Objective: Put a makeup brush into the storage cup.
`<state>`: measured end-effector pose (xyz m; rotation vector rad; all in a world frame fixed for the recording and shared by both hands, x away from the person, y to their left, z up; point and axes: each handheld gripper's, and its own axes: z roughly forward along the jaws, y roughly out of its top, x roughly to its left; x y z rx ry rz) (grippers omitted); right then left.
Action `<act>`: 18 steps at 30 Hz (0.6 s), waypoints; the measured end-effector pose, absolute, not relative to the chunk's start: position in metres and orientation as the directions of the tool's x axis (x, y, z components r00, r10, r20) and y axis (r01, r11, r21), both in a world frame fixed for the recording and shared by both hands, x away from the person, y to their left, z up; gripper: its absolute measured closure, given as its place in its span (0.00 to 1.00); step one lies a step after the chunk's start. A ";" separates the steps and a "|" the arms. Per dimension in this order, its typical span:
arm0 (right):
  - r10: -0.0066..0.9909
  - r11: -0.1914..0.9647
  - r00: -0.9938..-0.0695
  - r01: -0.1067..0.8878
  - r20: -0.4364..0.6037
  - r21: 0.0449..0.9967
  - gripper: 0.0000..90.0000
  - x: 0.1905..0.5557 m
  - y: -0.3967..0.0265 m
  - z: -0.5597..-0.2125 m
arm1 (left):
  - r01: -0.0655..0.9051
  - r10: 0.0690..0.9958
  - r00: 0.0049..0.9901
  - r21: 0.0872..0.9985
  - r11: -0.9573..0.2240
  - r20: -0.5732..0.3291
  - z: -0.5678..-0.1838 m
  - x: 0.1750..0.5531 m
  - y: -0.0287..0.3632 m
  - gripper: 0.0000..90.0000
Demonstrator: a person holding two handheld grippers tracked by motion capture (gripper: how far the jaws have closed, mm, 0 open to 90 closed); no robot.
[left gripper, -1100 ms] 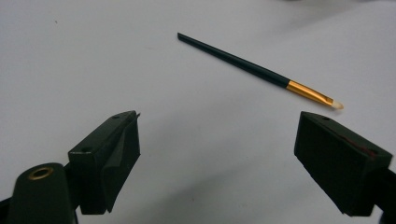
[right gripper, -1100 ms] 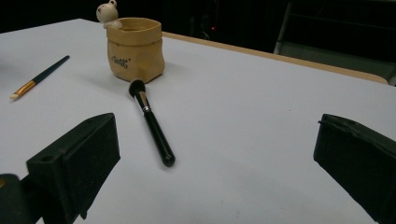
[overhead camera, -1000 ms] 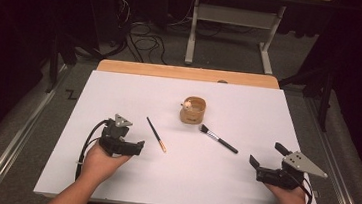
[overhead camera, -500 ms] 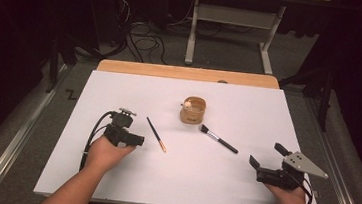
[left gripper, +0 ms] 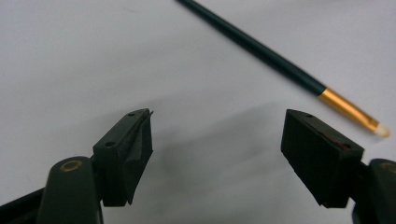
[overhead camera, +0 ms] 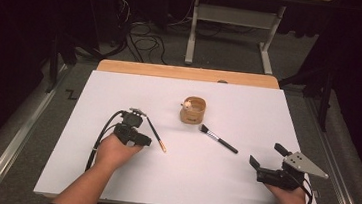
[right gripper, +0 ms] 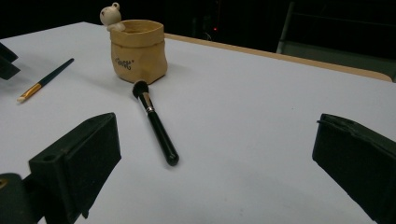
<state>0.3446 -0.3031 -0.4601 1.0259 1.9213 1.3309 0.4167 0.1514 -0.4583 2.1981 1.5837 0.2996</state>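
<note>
A tan cup (overhead camera: pixel 192 112) with a small figure on its rim stands upright mid-tabletop (overhead camera: pixel 110 185). A black brush (overhead camera: pixel 218 139) lies flat just beside the cup, bristles toward it. Cables (overhead camera: pixel 147 41) lie on the floor beyond.

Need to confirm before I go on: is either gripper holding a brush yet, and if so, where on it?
Nothing is held. The left gripper is open beside the thin brush; the right gripper is open short of the black brush.
</note>
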 end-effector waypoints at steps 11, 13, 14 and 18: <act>0.843 0.206 -0.537 0.267 -0.032 0.941 0.01 0.345 -0.303 -0.461 | 0.859 0.933 0.343 0.438 -0.265 -0.106 -0.453 0.428 0.124 0.29; 0.843 0.205 -0.537 0.269 -0.031 0.941 0.01 0.344 -0.303 -0.461 | 0.862 0.933 0.343 0.432 -0.266 -0.110 -0.454 0.430 0.121 0.30; 0.843 0.205 -0.536 0.269 -0.031 0.941 0.01 0.344 -0.303 -0.461 | 0.863 0.933 0.343 0.429 -0.267 -0.109 -0.455 0.430 0.120 0.30; 0.843 0.207 -0.537 0.270 -0.031 0.940 0.02 0.344 -0.303 -0.461 | 0.862 0.931 0.347 0.430 -0.270 -0.111 -0.455 0.432 0.116 0.34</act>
